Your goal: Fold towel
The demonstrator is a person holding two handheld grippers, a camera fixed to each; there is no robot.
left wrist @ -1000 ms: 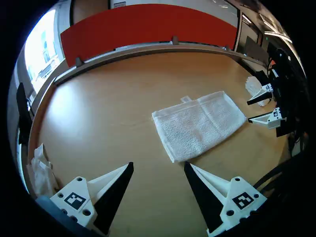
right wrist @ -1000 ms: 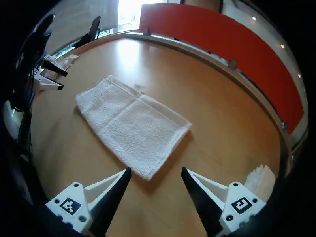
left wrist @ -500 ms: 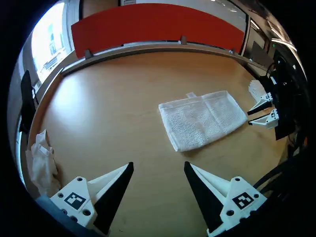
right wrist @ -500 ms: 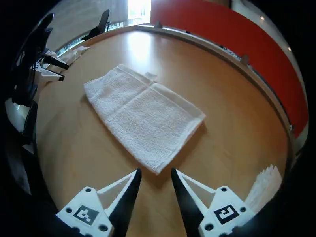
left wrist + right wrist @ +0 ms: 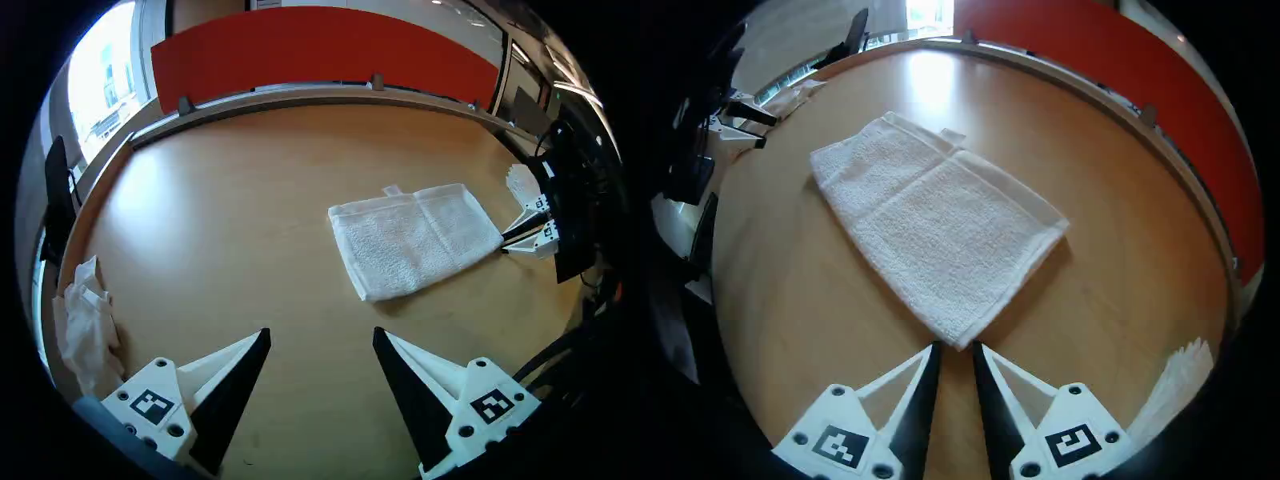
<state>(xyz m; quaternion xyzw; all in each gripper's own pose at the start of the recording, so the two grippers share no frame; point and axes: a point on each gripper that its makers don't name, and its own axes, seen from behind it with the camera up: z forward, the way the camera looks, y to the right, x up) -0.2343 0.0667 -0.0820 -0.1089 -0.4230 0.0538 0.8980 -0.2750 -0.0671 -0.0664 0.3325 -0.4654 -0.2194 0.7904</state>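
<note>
Soft, limp towel (image 5: 936, 224), I judge; take its 6 o'clock corner. There right hand-held gripper (image 5: 956, 346) nearly clenched, grip unclear; left hand-held gripper (image 5: 320, 340) released.

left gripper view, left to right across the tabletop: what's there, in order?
crumpled white cloth at the table's left edge → towel → right gripper at the towel's right corner

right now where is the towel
In the right gripper view the towel lies flat on the table, its near corner at the tips of the right gripper.
</note>
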